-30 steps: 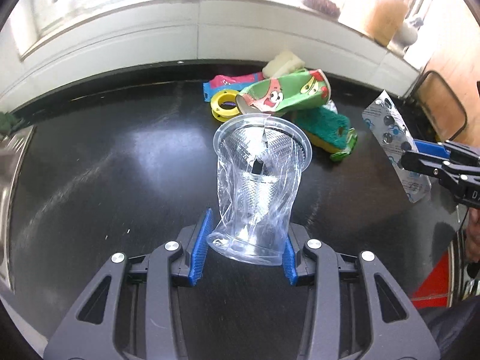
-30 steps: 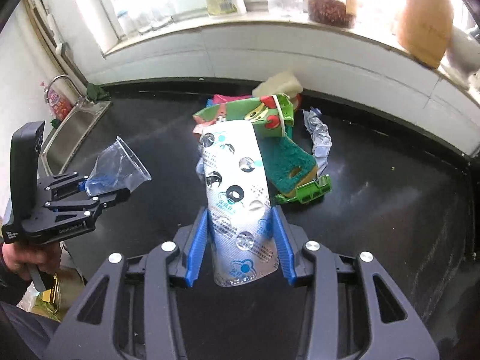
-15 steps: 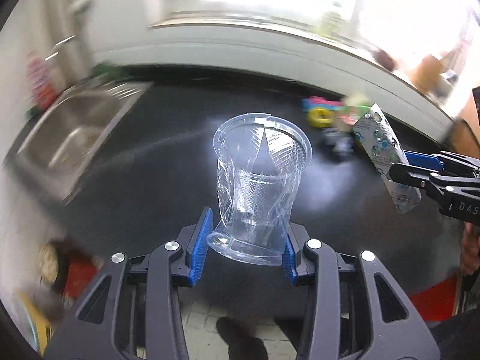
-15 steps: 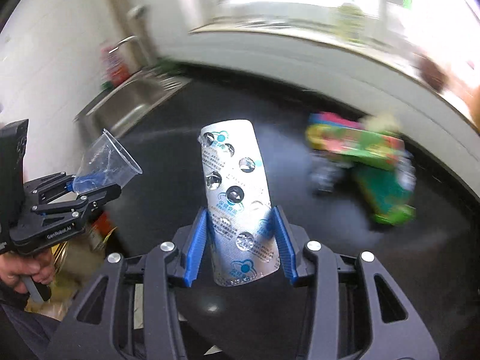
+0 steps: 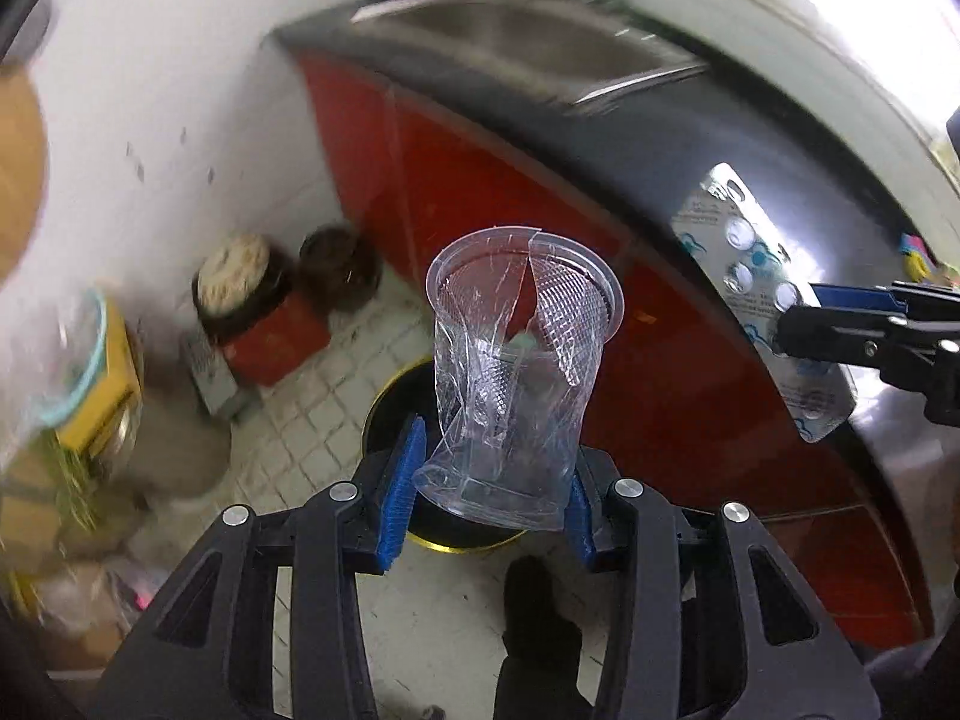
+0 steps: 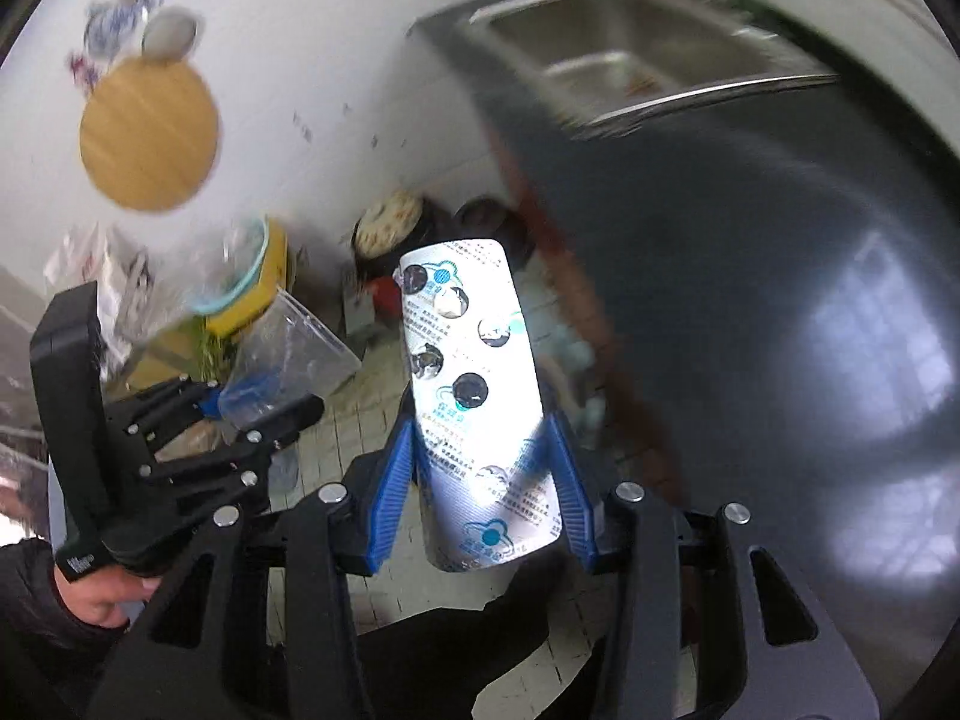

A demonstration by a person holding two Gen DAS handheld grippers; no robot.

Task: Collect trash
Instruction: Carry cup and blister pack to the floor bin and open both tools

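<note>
My left gripper [image 5: 489, 489] is shut on a cracked clear plastic cup [image 5: 516, 372] and holds it upright above a round black bin with a gold rim [image 5: 384, 414] on the tiled floor. My right gripper [image 6: 486, 498] is shut on a silver pill blister pack [image 6: 474, 402], held beside the counter edge. The blister pack [image 5: 762, 294] and right gripper [image 5: 864, 336] also show at the right of the left wrist view. The cup [image 6: 288, 360] and left gripper [image 6: 240, 414] show at the left of the right wrist view.
A black counter [image 6: 750, 300] with a steel sink [image 6: 630, 60] runs along the right, over red cabinet fronts [image 5: 510, 192]. Jars [image 5: 240, 282], a yellow container [image 5: 102, 384] and bags stand on the floor by the white wall. A round wooden board [image 6: 150, 132] hangs there.
Both grippers have swung left and down, away from the counter trash towards the floor. The cup now hangs over the bin. Both loads stay gripped.
</note>
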